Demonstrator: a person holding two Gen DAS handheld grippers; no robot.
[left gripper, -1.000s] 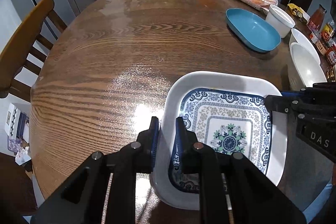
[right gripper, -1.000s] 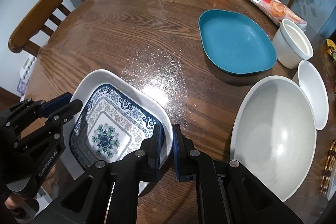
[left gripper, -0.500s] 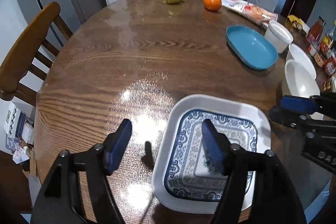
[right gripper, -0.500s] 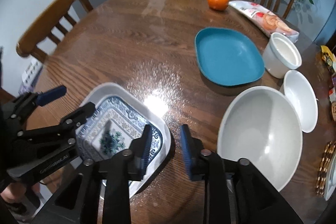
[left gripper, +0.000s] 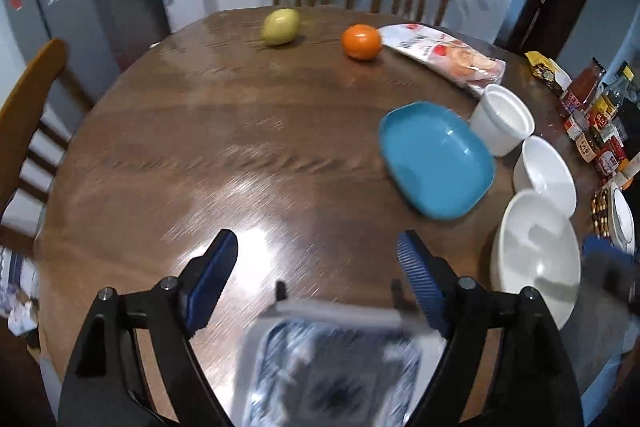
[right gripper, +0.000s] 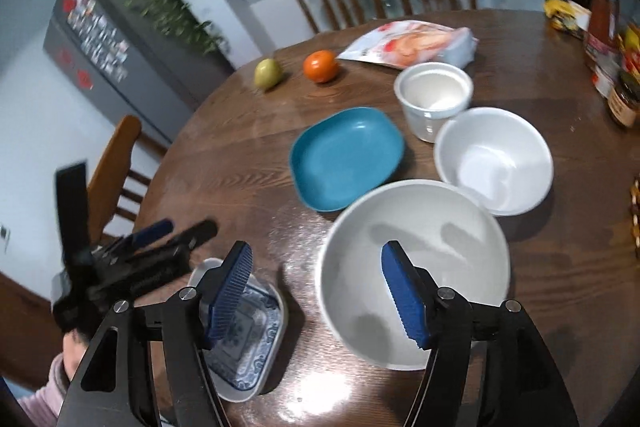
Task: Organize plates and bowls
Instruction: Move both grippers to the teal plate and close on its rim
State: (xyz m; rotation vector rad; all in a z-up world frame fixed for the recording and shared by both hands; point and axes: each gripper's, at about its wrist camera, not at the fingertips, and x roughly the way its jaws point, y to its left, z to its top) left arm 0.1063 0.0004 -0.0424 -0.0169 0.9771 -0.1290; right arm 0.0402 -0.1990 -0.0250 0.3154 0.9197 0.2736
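Both grippers hang above the round wooden surface with nothing between their blue pads. The left gripper has its jaws opening, well spread, and the patterned dish lies on the surface just below and between its arms, blurred, touched by neither pad. The right gripper is opening too, released; its left pad shows over the patterned dish and its right pad over the big white bowl, but it grips neither. In the right wrist view the dish sits near the surface's near edge, left of the big bowl, with the left gripper just beyond it. The blue plate lies farther in, close to the big bowl's far rim. Right of the plate stand a white cup and a smaller white bowl, the two nearly touching. Farther back lie a pear, an orange and a snack bag. Jars and bottles crowd the right edge.
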